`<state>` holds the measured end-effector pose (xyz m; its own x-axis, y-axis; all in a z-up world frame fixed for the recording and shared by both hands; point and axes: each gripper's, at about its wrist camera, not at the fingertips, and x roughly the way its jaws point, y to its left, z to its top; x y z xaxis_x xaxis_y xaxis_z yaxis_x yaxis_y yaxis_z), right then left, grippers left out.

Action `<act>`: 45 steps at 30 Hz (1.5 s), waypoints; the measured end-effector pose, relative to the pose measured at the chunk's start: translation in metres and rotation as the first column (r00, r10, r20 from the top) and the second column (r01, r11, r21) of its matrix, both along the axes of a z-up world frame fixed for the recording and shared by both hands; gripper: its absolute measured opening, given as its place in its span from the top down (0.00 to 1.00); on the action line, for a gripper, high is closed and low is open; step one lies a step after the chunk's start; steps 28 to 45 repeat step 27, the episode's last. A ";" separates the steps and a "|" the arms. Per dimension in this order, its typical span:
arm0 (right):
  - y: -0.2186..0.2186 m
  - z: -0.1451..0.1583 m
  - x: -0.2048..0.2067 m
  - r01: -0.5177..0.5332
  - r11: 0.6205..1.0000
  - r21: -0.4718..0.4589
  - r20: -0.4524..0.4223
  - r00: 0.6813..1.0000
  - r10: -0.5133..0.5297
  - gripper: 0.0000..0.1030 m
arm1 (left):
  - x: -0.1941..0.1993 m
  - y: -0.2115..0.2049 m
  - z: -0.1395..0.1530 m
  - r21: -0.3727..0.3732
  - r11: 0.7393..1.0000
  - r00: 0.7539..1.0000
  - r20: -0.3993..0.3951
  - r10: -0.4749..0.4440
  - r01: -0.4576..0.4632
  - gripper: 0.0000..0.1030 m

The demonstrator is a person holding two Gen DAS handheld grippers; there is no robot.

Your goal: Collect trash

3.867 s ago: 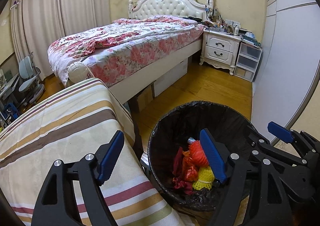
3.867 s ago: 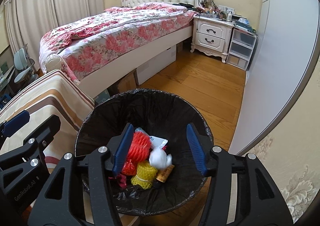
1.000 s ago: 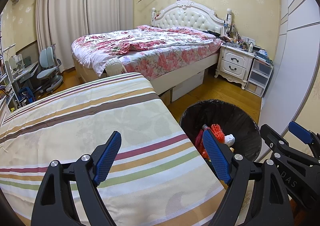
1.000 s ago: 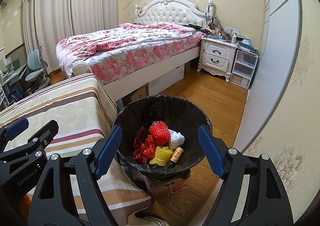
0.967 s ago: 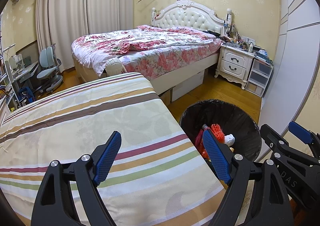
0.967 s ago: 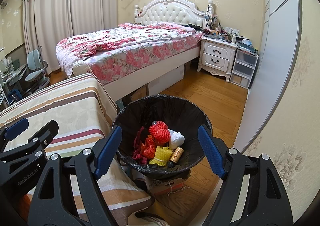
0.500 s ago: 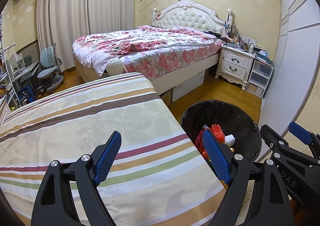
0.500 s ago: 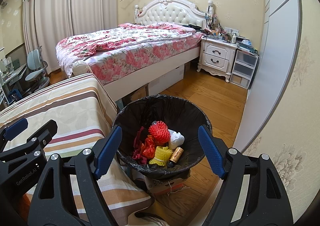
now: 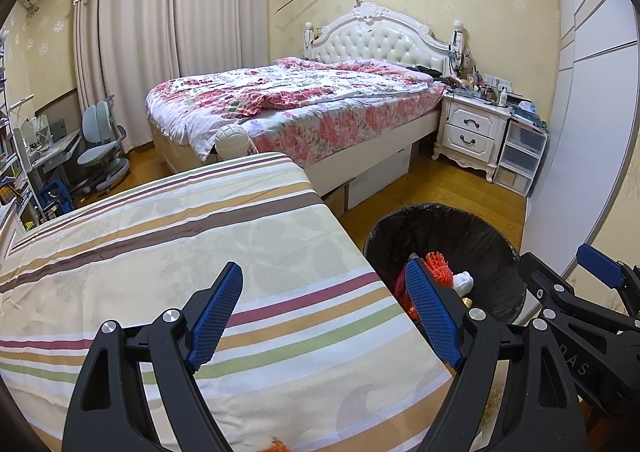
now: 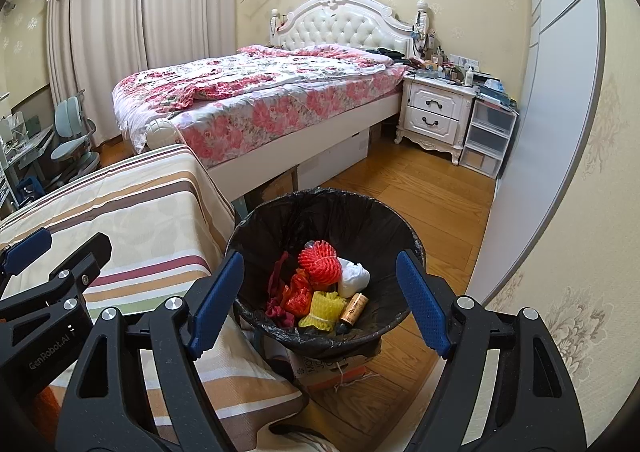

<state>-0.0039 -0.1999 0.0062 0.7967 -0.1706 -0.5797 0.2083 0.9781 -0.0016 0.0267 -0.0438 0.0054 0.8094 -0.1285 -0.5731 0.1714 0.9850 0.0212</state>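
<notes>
Right wrist view: the right gripper (image 10: 320, 298) hangs wide open and empty above the bin (image 10: 248, 228), framing the trash inside: a red net (image 10: 320, 262), yellow net (image 10: 322, 306), white wad (image 10: 354, 278) and small brown bottle (image 10: 354, 308). Over on the left, the left gripper (image 9: 326, 310) gapes just as wide, nothing in it, above the striped cloth (image 9: 160, 236) beside the bin.

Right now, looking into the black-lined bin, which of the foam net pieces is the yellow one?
The yellow foam net lies at the front of the black-lined bin, beside the brown cylindrical tube. The other nets, a red ball and an orange piece, sit behind it.
</notes>
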 end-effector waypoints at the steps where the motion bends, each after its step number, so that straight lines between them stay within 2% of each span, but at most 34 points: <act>1: 0.000 0.000 0.000 0.000 1.000 0.000 0.000 1.000 0.000 0.26 | 0.000 0.000 0.000 -0.001 1.000 1.000 -0.003 -0.001 0.001 0.20; 8: 0.001 0.000 0.000 0.001 1.000 0.000 -0.002 1.000 -0.001 0.26 | 0.003 0.005 0.001 -0.019 1.000 1.000 -0.004 -0.009 0.009 0.18; 18: 0.002 0.001 0.000 0.000 1.000 0.000 -0.002 1.000 0.000 0.26 | 0.005 0.004 0.000 -0.007 1.000 1.000 0.001 0.001 -0.001 0.17; 27: 0.020 -0.004 0.007 -0.035 0.999 -0.010 -0.017 0.999 0.035 0.26 | 0.020 0.034 -0.011 -0.017 0.997 0.995 -0.076 0.070 -0.072 0.16; 45: 0.020 -0.004 0.007 -0.035 0.999 -0.010 -0.017 0.999 0.035 0.26 | 0.020 0.034 -0.011 -0.017 0.997 0.995 -0.076 0.070 -0.072 0.16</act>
